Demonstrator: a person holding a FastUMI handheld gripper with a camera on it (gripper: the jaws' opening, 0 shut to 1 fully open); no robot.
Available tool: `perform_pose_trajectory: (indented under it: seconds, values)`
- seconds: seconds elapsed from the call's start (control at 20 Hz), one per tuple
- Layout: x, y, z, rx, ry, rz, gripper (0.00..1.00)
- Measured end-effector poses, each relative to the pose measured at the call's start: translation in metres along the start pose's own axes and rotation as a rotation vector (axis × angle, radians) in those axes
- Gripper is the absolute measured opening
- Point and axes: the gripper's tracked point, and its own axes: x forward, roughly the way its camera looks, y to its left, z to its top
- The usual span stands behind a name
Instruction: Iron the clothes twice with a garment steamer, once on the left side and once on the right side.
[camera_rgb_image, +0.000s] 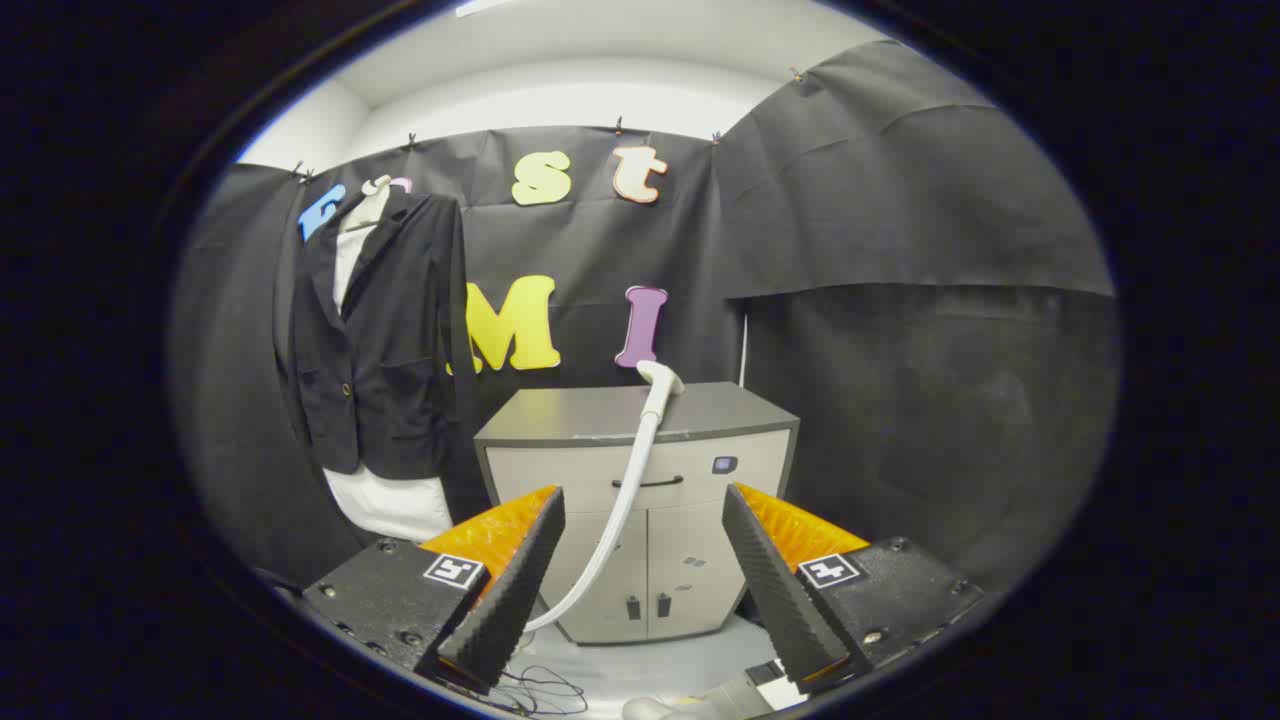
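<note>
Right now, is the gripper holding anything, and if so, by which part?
Nothing is held. The gripper is open, its fingers spread wide apart. The steamer head rests on the cabinet beyond them, its hose hanging down the front, untouched.

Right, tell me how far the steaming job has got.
Nothing looks done yet. The tool is open and holds nothing. The steamer head rests on top of the cabinet beyond the fingers, its hose hanging down the front. The jacket hangs untouched beside the cabinet. Still left: pick up the steamer, then do both sides.
</note>
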Motion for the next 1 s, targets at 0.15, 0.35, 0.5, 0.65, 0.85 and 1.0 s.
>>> perform_pose_trajectory:
  seconds: [0.15, 0.35, 0.5, 0.65, 0.85, 1.0]
  values:
    - [0.002, -0.001, 0.004, -0.004, -0.001, -0.001, 0.99]
    - [0.003, 0.000, 0.009, -0.008, -0.010, -0.005, 0.99]
    - [0.005, 0.000, 0.011, -0.003, -0.006, -0.011, 1.00]
    - [0.008, 0.000, 0.016, 0.003, -0.006, -0.014, 0.99]
    - [0.025, -0.005, 0.028, -0.007, -0.005, -0.013, 0.99]
    - [0.052, -0.014, 0.041, -0.026, -0.005, -0.022, 0.99]
